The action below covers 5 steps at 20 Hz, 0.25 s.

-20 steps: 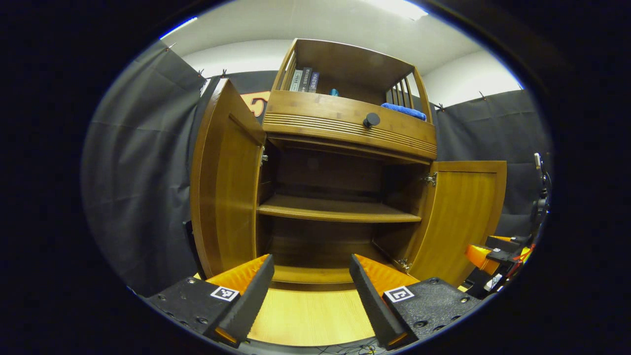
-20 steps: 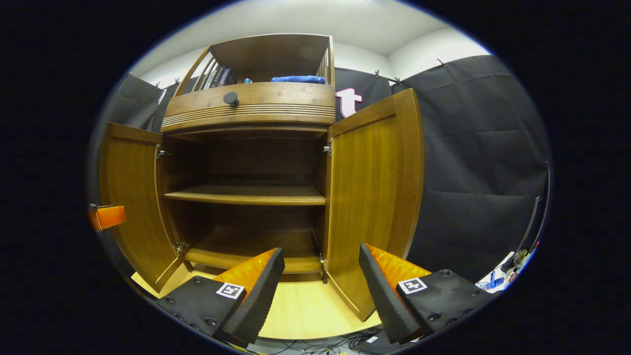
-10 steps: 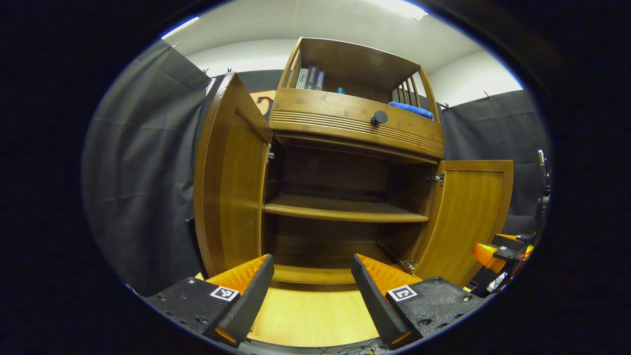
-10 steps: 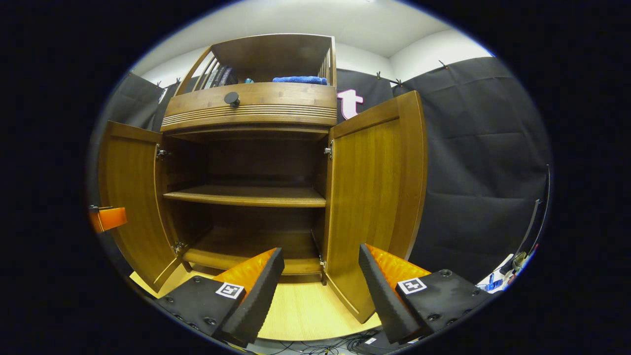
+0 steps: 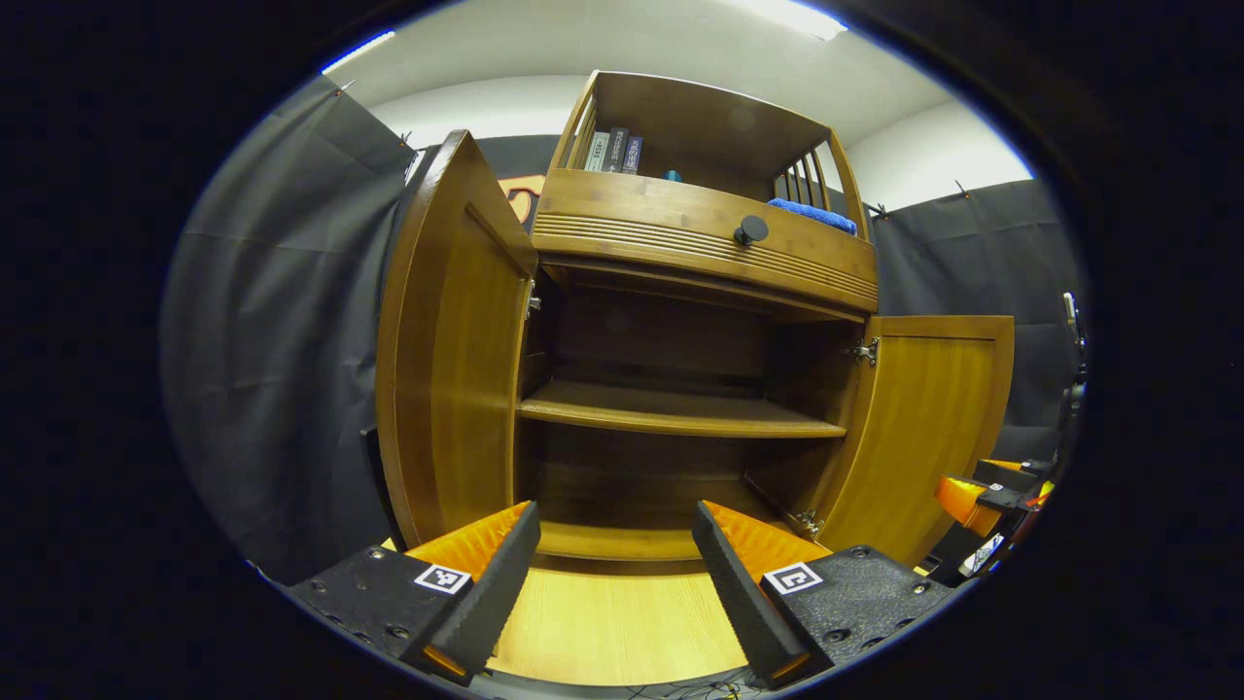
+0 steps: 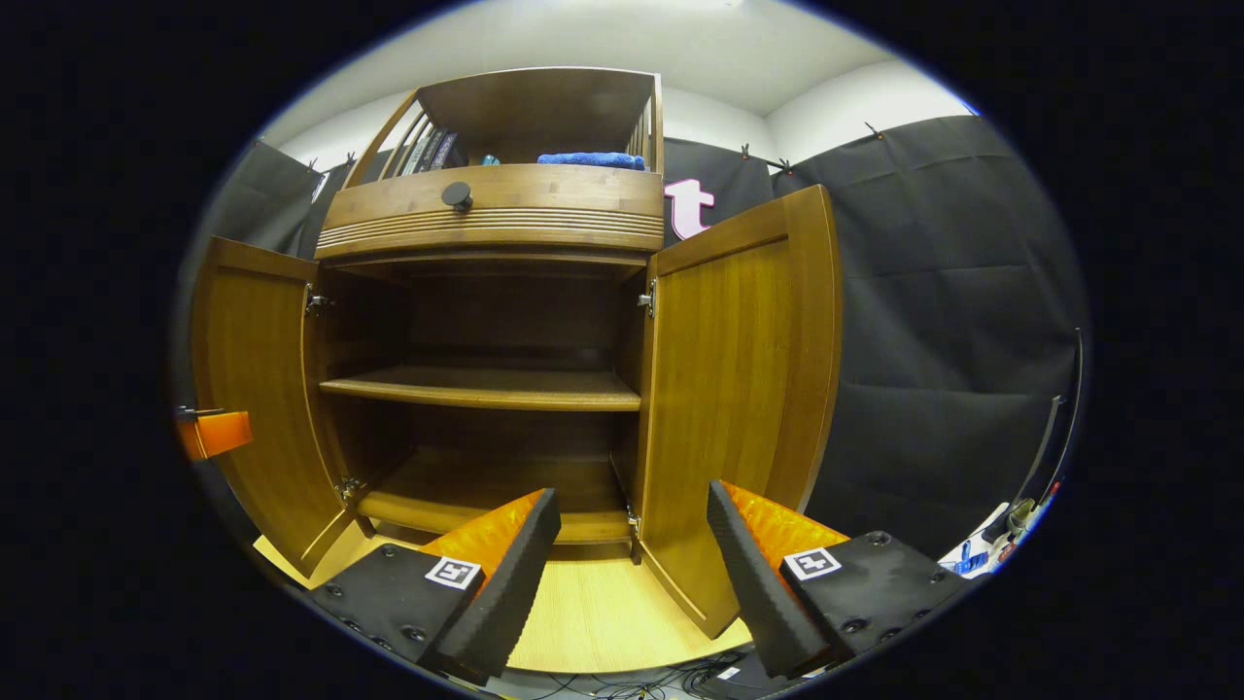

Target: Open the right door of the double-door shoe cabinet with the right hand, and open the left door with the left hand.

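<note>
Both doors hang open on the shoe cabinet point(image 6: 486, 219), inner shelves bare; blue towel point(image 6: 590, 158) and books point(image 5: 612, 152) up top. Left claw point(image 5: 610, 593) and right claw point(image 6: 627, 588) both released.

Both views low, near, angled up at the open cabinet point(image 5: 671, 408), left gripper view left-of-centre, right gripper view right-of-centre

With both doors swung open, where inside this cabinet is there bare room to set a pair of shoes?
The middle shelf is bare from the left door to the right door, and so is the bottom board below it. The top shelf is crowded: books and a blue cloth.
</note>
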{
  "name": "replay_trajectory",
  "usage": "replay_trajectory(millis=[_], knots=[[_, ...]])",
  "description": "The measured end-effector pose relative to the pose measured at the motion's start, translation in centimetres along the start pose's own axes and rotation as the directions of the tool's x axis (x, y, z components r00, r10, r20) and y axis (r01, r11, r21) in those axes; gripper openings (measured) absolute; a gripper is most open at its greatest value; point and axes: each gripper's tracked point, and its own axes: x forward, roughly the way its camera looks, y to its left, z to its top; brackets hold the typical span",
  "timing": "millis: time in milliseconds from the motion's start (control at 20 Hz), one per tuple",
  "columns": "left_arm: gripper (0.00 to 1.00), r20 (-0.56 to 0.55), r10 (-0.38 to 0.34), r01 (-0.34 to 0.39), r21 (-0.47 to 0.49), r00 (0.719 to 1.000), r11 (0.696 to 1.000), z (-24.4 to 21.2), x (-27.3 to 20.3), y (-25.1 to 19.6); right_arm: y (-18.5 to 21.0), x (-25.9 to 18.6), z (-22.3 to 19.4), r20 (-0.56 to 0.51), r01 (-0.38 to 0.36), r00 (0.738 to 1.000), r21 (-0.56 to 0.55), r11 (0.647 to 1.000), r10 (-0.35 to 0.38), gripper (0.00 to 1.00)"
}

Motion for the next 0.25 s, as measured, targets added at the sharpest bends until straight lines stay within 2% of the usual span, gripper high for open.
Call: replay_trajectory(millis=[250], knots=[[0.98,-0.002,0.008,-0.008,0.0,1.0,1.0,-0.09,-0.17,0.4,0.17,-0.01,-0.07,-0.003,0.001,1.0,0.003,1.0,-0.001,0.9]])
